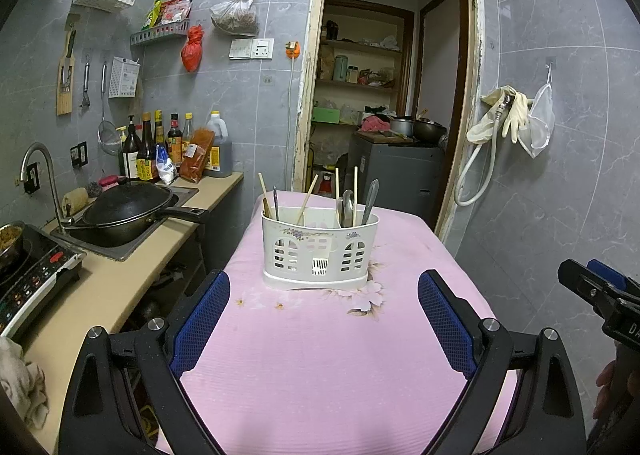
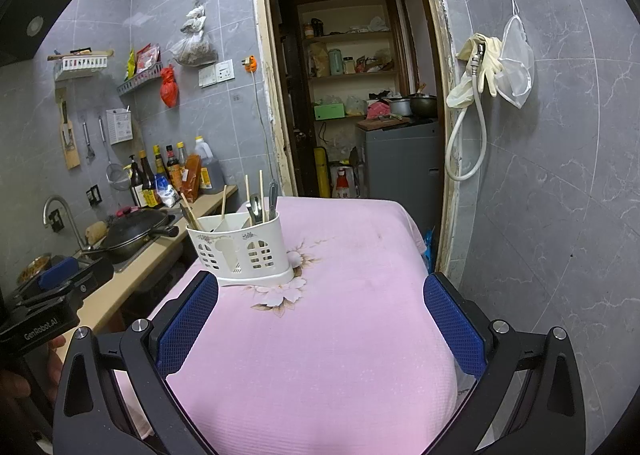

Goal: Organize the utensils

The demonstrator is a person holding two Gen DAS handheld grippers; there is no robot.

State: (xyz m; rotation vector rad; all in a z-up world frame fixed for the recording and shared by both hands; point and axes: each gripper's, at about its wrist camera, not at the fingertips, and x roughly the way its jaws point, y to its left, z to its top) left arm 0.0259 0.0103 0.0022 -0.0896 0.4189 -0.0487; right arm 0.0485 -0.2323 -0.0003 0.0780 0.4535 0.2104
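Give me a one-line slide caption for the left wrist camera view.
Open left gripper faces a white utensil caddy holding chopsticks and spoons on a pink tablecloth.

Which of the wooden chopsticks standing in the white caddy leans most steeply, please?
The chopstick in the middle of the caddy; it slants strongly, while the pair by the spoons stands nearly upright.

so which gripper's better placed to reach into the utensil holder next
Left, probably. The white utensil holder sits centred straight ahead of the open left gripper; for the open right gripper it lies off to the left.
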